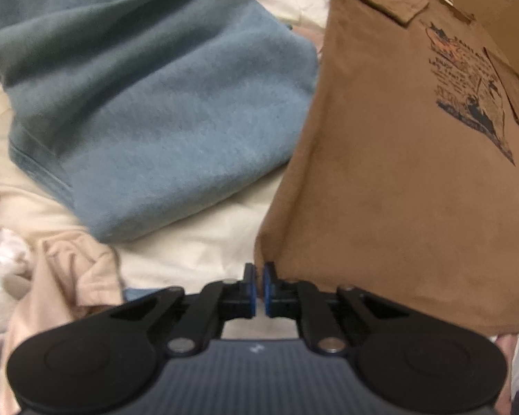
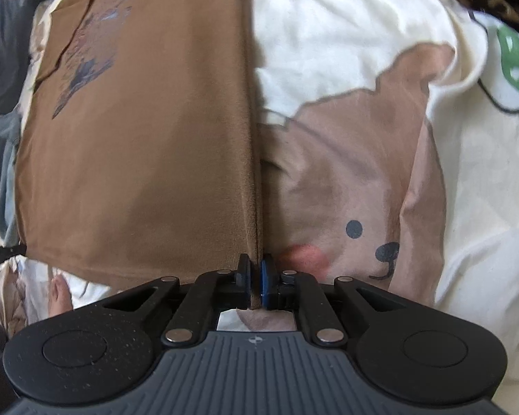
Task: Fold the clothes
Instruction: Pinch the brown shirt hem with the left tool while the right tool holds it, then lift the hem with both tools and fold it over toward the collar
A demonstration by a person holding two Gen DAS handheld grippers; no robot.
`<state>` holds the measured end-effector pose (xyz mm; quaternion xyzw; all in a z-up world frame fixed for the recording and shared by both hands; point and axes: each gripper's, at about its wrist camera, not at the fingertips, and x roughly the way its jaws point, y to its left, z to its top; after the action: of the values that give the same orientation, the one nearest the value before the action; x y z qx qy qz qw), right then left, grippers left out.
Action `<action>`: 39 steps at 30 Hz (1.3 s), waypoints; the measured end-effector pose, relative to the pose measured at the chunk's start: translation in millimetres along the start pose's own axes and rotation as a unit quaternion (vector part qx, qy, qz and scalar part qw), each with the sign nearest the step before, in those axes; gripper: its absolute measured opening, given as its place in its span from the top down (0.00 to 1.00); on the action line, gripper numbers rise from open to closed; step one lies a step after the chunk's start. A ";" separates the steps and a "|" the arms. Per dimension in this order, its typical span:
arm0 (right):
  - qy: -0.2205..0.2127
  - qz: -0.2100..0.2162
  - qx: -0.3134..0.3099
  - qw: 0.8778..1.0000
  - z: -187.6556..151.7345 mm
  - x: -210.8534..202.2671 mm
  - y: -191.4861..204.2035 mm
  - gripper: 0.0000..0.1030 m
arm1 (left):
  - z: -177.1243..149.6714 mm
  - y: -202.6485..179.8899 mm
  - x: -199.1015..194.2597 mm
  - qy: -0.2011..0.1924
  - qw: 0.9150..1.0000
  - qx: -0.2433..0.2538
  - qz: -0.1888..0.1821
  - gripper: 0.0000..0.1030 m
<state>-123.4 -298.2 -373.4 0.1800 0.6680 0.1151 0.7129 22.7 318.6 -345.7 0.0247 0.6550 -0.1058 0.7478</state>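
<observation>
Both tools, left tool [image 1: 259, 288] and right tool [image 2: 256, 282], pinch one brown T-shirt [image 1: 398, 173] at its near corners, spread over the bed sheet [image 2: 346, 34]; one blue garment [image 1: 162, 103] lies left.

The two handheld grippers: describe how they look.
The left gripper and right gripper look alike: matte black linkage arms with silver pivot pins, blue pads on the fingers, round black discs at each side, and a ribbed dark grey body with a small white mark. No cables or sleeves show.
</observation>
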 end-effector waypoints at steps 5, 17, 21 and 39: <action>0.009 -0.008 -0.009 1.000 7.6 -23.2 11.6 0.97 | -1.1 -1.5 -26.6 0.004 1.000 -0.003 -0.016 0.96; 0.007 -0.023 -0.003 1.000 19.3 -57.4 20.2 0.98 | 13.0 -0.7 -70.6 0.022 0.999 0.011 -0.040 0.96; 0.005 -0.026 -0.008 1.000 19.9 -64.7 24.1 0.98 | 6.6 -1.4 -80.2 0.023 0.999 0.008 -0.045 0.96; 0.018 -0.038 0.007 0.999 -15.2 -81.1 17.4 0.98 | -31.3 -3.2 -93.2 0.042 0.998 -0.007 -0.055 0.96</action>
<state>-143.7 -313.7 -293.0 0.1573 0.6877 0.0859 0.7036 -19.6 332.7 -258.0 -0.0120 0.6868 -0.1411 0.7130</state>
